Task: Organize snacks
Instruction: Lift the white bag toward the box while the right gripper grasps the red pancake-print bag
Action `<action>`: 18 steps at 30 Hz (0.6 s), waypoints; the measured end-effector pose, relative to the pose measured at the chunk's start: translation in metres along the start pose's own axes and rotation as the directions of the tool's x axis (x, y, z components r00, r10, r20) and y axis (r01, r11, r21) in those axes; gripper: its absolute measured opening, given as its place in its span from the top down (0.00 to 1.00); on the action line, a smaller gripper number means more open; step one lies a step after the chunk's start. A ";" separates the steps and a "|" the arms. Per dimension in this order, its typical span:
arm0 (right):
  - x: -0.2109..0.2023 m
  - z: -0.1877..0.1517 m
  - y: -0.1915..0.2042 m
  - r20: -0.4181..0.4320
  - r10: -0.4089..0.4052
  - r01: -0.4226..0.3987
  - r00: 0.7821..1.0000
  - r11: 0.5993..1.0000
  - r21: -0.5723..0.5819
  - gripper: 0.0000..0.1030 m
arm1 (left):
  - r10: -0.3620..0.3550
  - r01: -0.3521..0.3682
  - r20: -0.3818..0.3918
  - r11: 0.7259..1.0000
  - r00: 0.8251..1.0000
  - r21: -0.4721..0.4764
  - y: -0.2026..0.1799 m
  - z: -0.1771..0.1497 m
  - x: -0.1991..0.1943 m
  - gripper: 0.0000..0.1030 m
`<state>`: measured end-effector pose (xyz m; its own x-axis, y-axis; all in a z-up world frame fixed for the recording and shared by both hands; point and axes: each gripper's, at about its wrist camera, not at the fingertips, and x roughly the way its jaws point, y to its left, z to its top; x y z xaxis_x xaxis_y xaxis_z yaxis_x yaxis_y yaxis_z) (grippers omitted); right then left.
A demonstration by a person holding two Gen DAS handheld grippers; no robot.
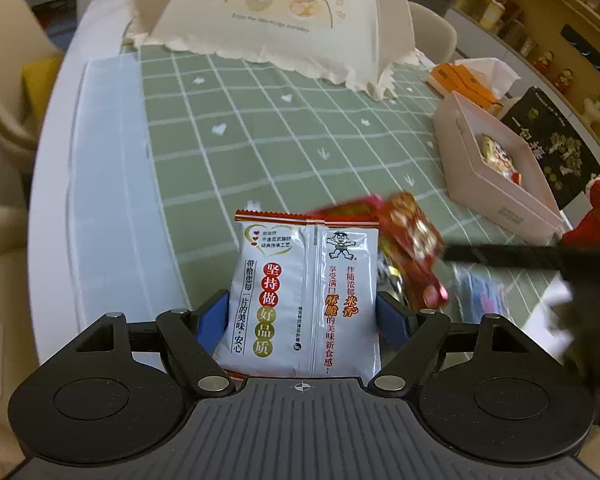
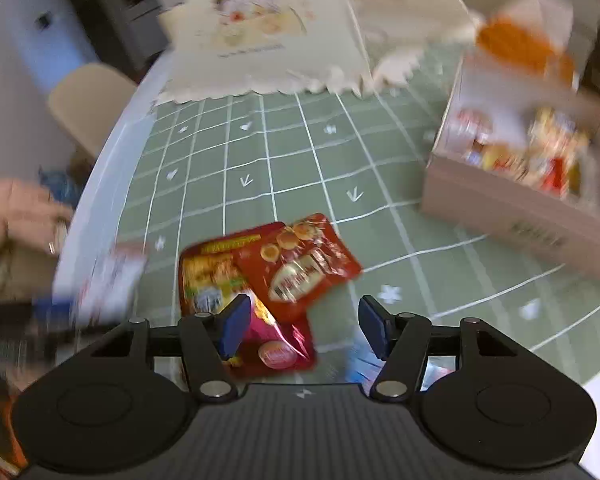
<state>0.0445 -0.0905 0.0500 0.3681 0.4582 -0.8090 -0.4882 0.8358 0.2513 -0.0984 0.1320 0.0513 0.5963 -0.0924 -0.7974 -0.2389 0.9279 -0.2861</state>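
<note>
Open green checked cloth (image 1: 284,148) across the middle of the counter, free for passing. Blocked at the far end by a cream food-cover tent (image 1: 268,16). Walled off on the right by a pink box (image 1: 496,184) of snacks, with an orange tissue pack (image 1: 460,80) and a black packet (image 1: 556,140) behind it. Cluttered near the front: white rice-cracker packet (image 1: 304,300) filling the gap between the left jaws, red snack packets (image 2: 296,268) just beside.

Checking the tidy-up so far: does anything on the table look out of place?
Yes. Several red snack packets lie loose, overlapping askew on the green checked tablecloth, outside the pink box where other snacks sit. A white rice-cracker packet is also outside it.
</note>
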 end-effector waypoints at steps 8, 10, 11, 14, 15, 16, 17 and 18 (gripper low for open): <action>0.048 0.028 0.007 -0.084 0.015 0.004 0.996 0.974 0.225 0.26 | 0.072 -0.070 0.028 0.996 0.997 -0.050 0.004 -0.024 -0.035 0.20; 0.053 0.032 0.020 -0.080 -0.048 0.061 0.996 0.985 0.161 0.25 | 0.075 -0.072 0.039 0.995 0.996 -0.071 0.006 -0.025 -0.042 0.20; 0.056 0.033 0.028 -0.081 -0.091 0.100 0.993 0.988 0.116 0.25 | 0.078 -0.075 0.046 0.994 0.996 -0.075 0.006 -0.026 -0.045 0.20; 0.059 0.032 0.038 -0.080 -0.151 0.153 0.985 0.988 0.029 0.23 | 0.096 -0.092 0.064 0.993 0.993 -0.072 0.003 -0.026 -0.051 0.20; 0.059 0.030 0.037 -0.075 -0.154 0.155 0.985 0.988 0.014 0.24 | 0.099 -0.095 0.067 0.993 0.993 -0.068 0.000 -0.027 -0.053 0.20; 0.057 0.028 0.037 -0.071 -0.150 0.150 0.986 0.989 0.000 0.26 | 0.097 -0.093 0.068 0.994 0.993 -0.063 -0.002 -0.027 -0.053 0.20; 0.054 0.025 0.036 -0.067 -0.136 0.135 0.989 0.991 -0.015 0.28 | 0.093 -0.089 0.067 0.994 0.993 -0.058 -0.004 -0.026 -0.053 0.20; 0.051 0.023 0.034 -0.068 -0.116 0.114 0.991 0.993 -0.028 0.29 | 0.087 -0.083 0.067 0.995 0.994 -0.053 -0.006 -0.025 -0.053 0.20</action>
<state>0.0653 -0.0314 0.0296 0.3675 0.3364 -0.8670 -0.4650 0.8739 0.1419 -0.1477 0.1218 0.0817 0.6233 0.0129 -0.7819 -0.3283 0.9118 -0.2467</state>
